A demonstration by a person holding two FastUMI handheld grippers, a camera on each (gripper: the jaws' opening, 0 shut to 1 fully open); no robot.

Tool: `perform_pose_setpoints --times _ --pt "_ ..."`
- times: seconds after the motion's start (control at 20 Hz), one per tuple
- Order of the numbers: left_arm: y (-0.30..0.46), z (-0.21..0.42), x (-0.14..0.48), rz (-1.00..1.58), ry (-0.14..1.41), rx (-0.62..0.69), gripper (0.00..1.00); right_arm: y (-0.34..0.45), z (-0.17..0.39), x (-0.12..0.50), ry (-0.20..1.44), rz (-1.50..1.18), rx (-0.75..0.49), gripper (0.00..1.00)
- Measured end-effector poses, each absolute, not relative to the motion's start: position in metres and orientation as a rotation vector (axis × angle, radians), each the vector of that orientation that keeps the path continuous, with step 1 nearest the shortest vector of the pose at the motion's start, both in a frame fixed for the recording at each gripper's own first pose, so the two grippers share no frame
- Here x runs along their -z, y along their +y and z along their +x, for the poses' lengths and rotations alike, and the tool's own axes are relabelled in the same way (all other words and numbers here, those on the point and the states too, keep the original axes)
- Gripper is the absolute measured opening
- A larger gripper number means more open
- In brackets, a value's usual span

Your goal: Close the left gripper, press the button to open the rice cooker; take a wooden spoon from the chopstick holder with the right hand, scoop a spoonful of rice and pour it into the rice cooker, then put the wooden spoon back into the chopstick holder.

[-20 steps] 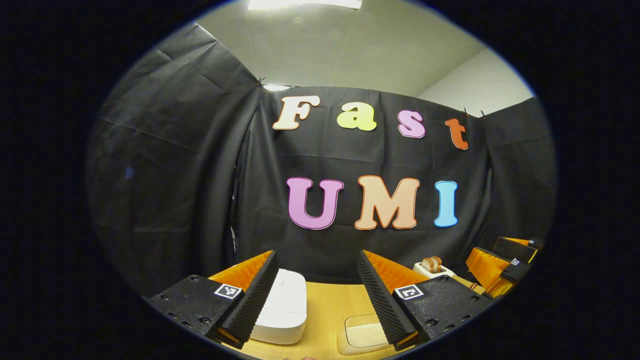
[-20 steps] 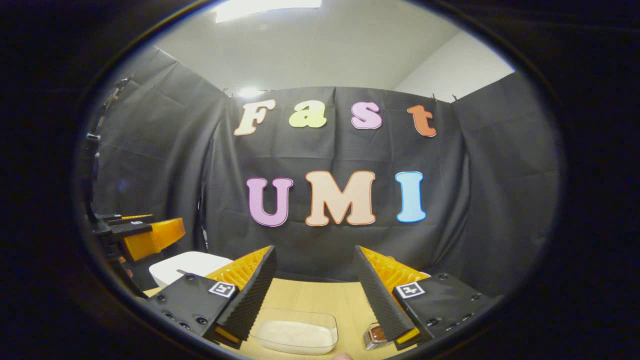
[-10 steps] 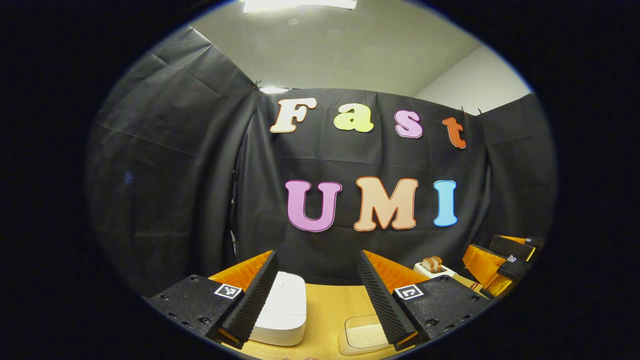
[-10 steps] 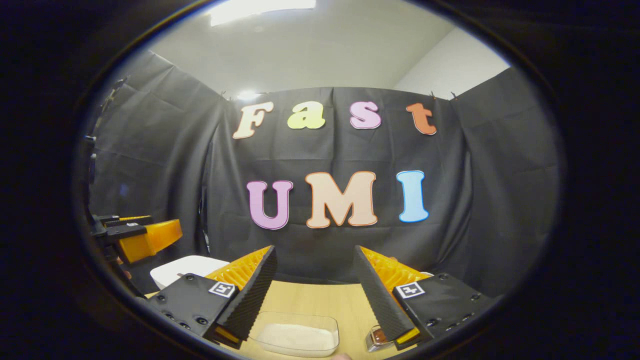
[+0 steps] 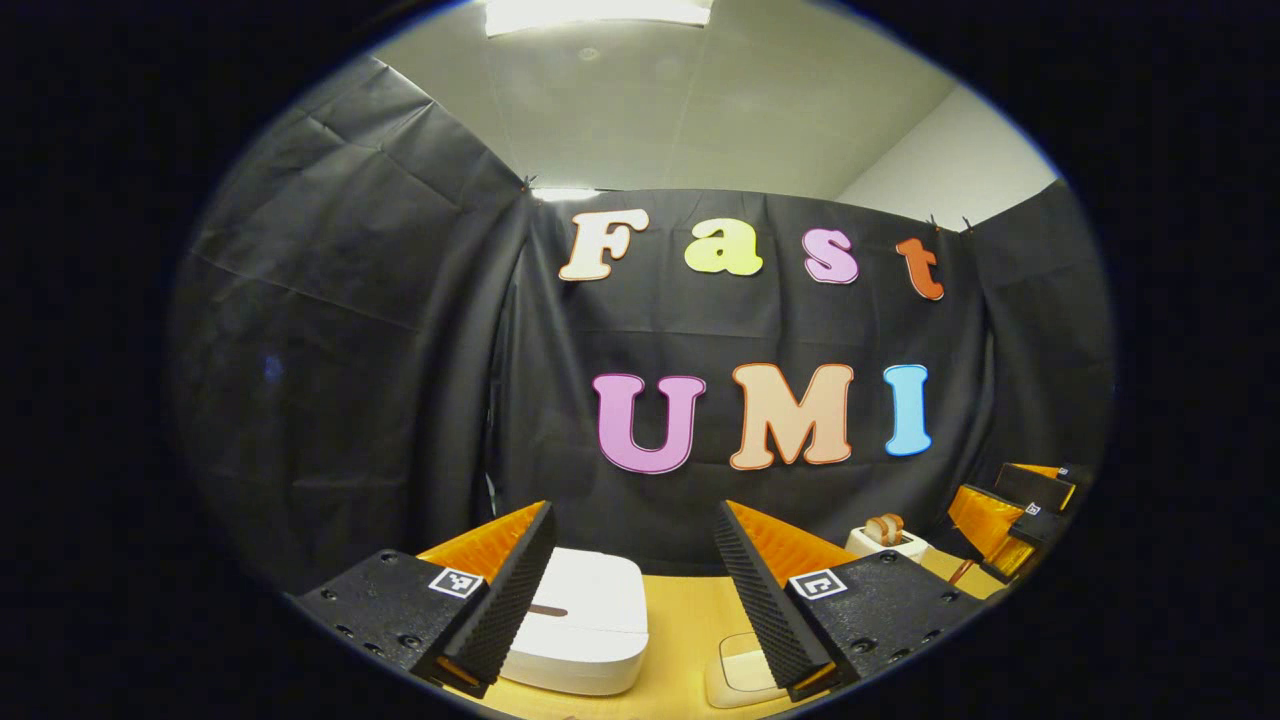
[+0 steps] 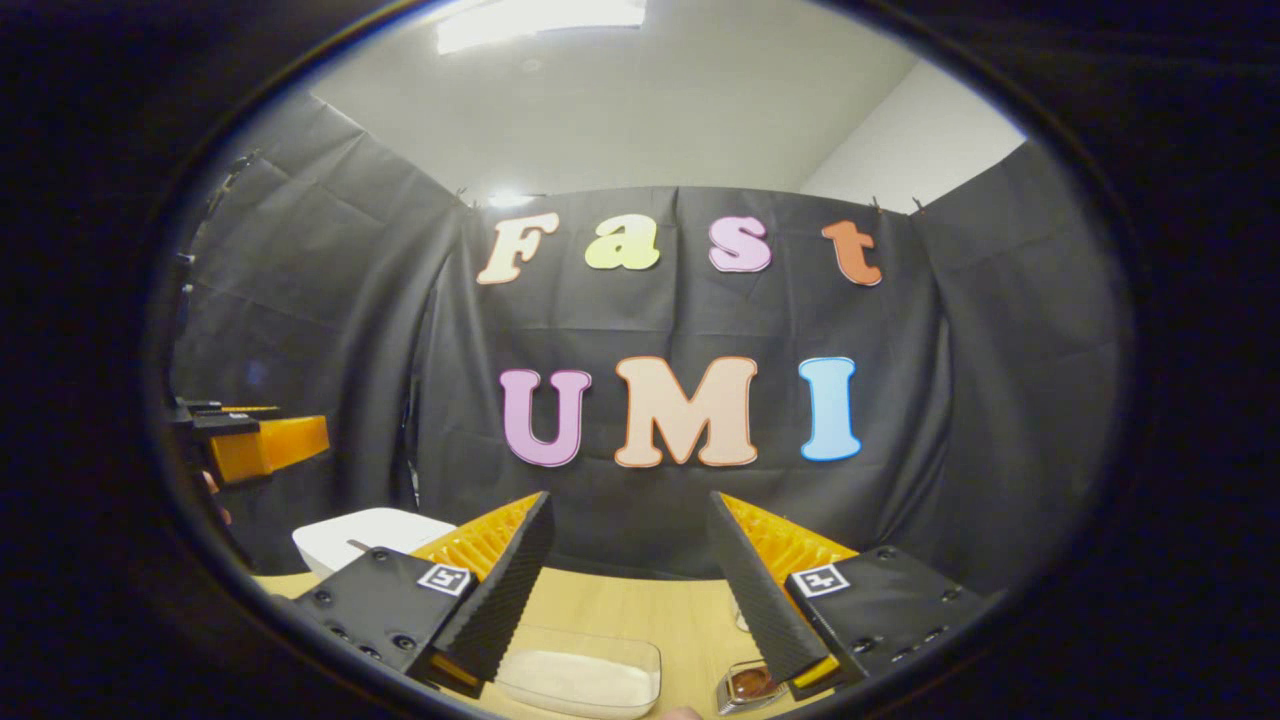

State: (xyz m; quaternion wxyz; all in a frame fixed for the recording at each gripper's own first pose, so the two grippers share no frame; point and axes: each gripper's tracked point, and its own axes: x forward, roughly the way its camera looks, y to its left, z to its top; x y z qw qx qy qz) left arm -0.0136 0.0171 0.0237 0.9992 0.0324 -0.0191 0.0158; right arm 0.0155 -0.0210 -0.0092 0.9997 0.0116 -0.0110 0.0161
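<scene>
Nothing is done yet — the cooker (image 5: 585, 630), lid down, sits low centre-left in the left gripper view, and both the left gripper (image 5: 635, 590) and right gripper (image 6: 630, 585) hang above the table (image 5: 680, 625) with jaws spread, grasping nothing. The rice tray (image 6: 580, 680) lies at the bottom of the right gripper view; open air surrounds both grippers — the wall stands well back.

In the left gripper view, the left gripper (image 5: 635, 590) sits at the bottom of the frame with its two fingers spread wide apart and nothing between them. Beyond the fingers lies a wooden table (image 5: 680, 620). On it, at lower left of centre, rests a white rice cooker (image 5: 590, 625) with its lid down. A pale shallow container (image 5: 735, 675) shows beside the right-hand finger. At lower right stands a white toaster (image 5: 885, 540), and past it the other gripper (image 5: 1015, 515) near the frame's right edge.
</scene>
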Motion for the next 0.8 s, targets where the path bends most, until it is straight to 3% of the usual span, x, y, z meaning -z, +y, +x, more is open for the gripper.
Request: perform_pose_setpoints --times 0.15,0.2,0.3,0.4,0.45,0.5,0.55,0.8 --pt "0.034 -0.013 -0.021 0.074 -0.028 -0.060 0.93 -0.018 0.022 0.021 0.026 0.058 -0.030 1.00" --pt "0.038 -0.012 -0.020 0.076 -0.020 -0.067 0.87 -0.017 0.025 0.022 0.032 0.063 -0.032 0.99" --pt "0.040 -0.009 -0.018 0.088 -0.006 -0.056 0.84 -0.015 0.028 0.022 0.035 0.063 -0.035 1.00" --pt "0.040 -0.003 -0.016 0.103 0.003 -0.035 0.66 -0.016 0.030 0.024 0.039 0.062 -0.033 0.96" --pt "0.041 0.000 -0.015 0.103 0.009 -0.023 0.62 -0.016 0.031 0.023 0.043 0.059 -0.034 0.94" --pt "0.043 0.003 -0.012 0.099 0.016 -0.012 0.55 -0.018 0.032 0.023 0.046 0.053 -0.031 0.99" --pt "0.045 0.008 -0.011 0.089 0.022 -0.004 0.47 -0.021 0.031 0.023 0.046 0.050 -0.024 0.94" --pt "0.064 0.026 0.004 0.047 0.054 -0.001 0.08 -0.036 0.031 0.021 0.048 0.058 0.021 0.94"
